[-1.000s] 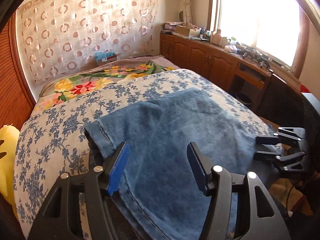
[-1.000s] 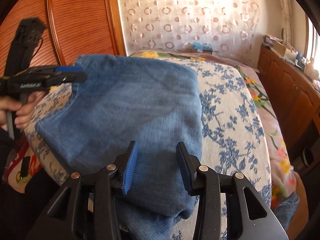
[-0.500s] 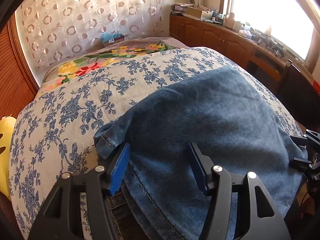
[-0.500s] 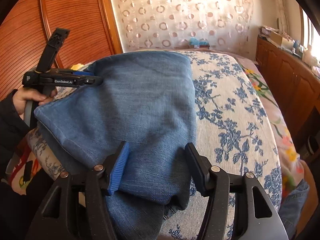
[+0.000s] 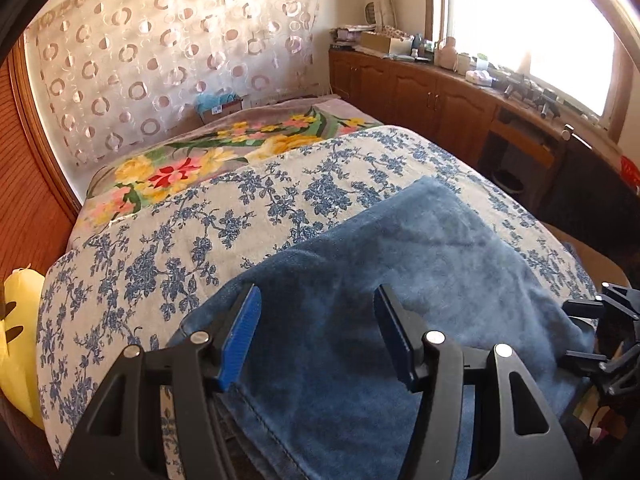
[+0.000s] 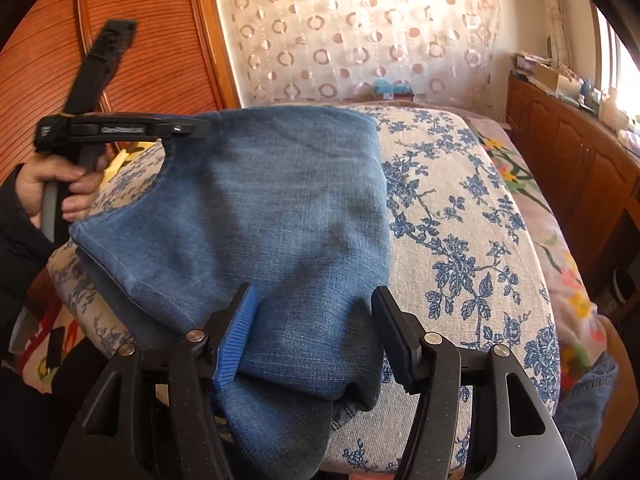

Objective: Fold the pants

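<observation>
Where the bed carries its blue-flowered cover, the folded pants lie near its edge. The left claw and the right claw hover above the denim, both open, gripping nothing.

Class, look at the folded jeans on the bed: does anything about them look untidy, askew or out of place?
Yes. The folded jeans are not squared up: at the near edge, lower denim layers stick out from under the top fold and hang over the edge of the bed. The left edge curves and slants instead of lying straight.
</observation>
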Available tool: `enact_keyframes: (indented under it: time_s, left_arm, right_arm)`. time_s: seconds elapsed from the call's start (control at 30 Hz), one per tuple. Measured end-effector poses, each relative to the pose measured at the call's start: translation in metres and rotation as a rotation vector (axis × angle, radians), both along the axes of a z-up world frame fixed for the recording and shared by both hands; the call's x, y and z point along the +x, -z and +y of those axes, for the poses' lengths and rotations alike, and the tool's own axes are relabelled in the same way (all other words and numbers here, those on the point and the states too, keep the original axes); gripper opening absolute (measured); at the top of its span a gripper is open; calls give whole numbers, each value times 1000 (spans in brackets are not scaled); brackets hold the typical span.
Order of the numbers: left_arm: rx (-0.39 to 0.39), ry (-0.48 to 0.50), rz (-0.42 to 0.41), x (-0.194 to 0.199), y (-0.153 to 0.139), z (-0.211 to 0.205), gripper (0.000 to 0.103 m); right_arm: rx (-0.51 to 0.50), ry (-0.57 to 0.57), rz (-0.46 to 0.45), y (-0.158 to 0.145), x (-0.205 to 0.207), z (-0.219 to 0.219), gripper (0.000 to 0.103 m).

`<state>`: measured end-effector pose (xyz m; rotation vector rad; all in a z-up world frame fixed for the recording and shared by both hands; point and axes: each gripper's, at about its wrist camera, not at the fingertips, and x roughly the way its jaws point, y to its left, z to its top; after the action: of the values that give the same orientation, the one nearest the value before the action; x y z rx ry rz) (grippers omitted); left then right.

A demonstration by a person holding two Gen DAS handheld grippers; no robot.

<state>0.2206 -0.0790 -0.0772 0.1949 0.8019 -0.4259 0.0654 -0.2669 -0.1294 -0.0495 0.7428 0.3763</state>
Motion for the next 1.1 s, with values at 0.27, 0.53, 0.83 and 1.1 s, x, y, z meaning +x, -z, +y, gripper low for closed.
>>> enact_keyframes:
  time_s: [0.27, 0.53, 0.83, 1.1]
  left_arm:
    - [-16, -39, 73, 22, 25, 13, 59]
    - [-57, -39, 24, -10, -1, 16, 59]
    - [-125, 3, -56, -74, -19, 17, 68]
    - [-130, -28, -63, -97, -8, 23, 81]
  right_arm:
    - [-2, 3, -4, -1, -10, 0, 61]
    - [11, 16, 3, 4, -13, -3, 61]
    - [-12, 54, -28, -10, -25, -7, 61]
    - [-13, 90, -30, -12, -26, -14, 61]
